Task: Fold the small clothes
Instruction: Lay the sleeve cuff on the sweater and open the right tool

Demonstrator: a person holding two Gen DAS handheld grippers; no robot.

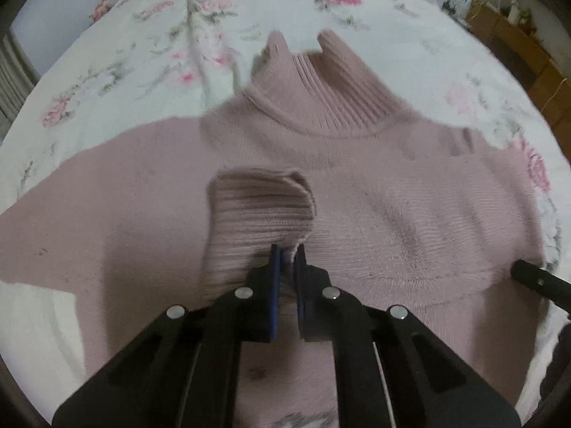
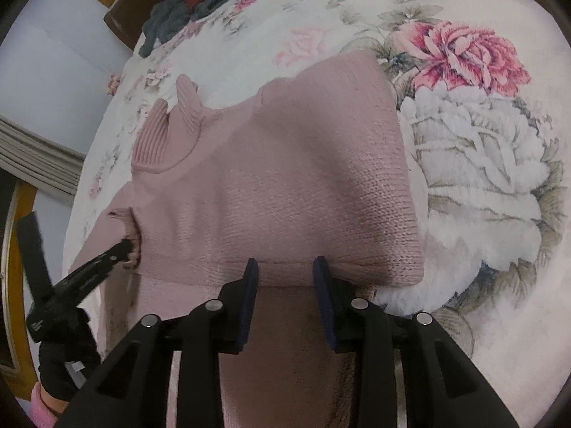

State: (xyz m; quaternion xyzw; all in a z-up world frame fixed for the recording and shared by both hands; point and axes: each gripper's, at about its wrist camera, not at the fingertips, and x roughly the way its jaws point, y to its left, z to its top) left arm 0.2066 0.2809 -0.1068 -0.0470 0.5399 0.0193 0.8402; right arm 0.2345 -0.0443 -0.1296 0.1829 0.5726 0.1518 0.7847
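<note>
Left wrist view shows your left gripper [image 1: 287, 249] pinching the ribbed sleeve cuff [image 1: 260, 207] of the pink turtleneck sweater [image 1: 374, 192], holding it over the chest. That sweater lies spread on the floral bedspread [image 1: 142, 71], collar far. Your right gripper [image 2: 285, 265] stands spread just at the near folded edge at the sweater's right side. Dark clothes [image 2: 178, 18] sit far left.
</note>
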